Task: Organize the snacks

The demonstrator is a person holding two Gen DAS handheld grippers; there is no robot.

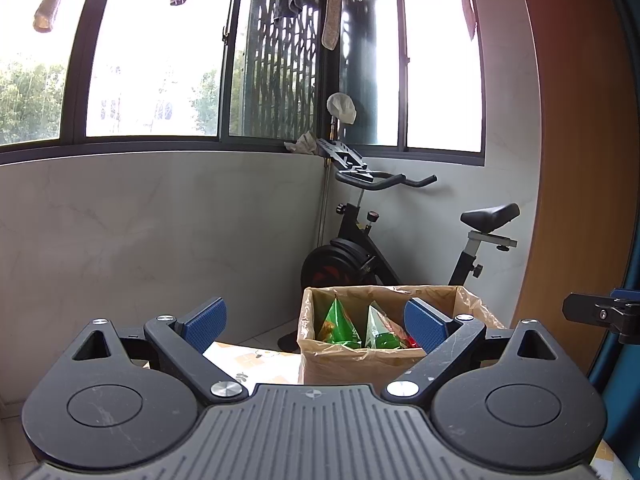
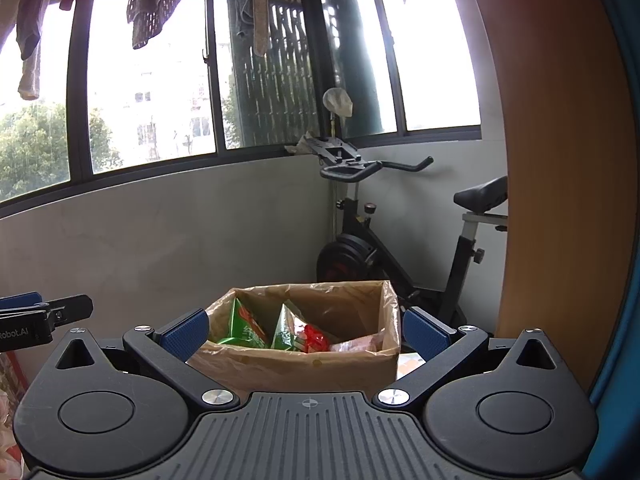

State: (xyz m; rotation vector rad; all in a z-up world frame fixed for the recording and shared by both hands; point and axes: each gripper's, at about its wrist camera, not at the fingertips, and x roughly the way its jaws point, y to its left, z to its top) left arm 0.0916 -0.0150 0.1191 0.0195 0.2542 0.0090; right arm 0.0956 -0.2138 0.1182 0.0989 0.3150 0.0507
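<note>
From the left wrist: left gripper (image 1: 315, 326) spread wide, clamping nothing, blue pads (image 1: 205, 325) well apart. Ahead and a little right, one cardboard box (image 1: 352, 366) lined with a clear plastic bag, standing upright with its mouth facing up, on a patterned table (image 1: 256, 360). Inside, two green snack packets (image 1: 339, 326), pyramid-shaped, tips pointing up, long axis near vertical, side by side, with a bit of red wrapper beside the right one. Behind the box, one exercise bike (image 1: 368, 252) against the wall. At the right edge, part of the other gripper. From the right wrist: right gripper (image 2: 306, 334) likewise held apart and empty, framing the same box (image 2: 304, 366), its longer side running left to right. Two green packets (image 2: 245, 328) upright at the left, leaning slightly, one red wrapper (image 2: 316, 338) and one pale packet (image 2: 360, 345) lying low at the right.
</note>
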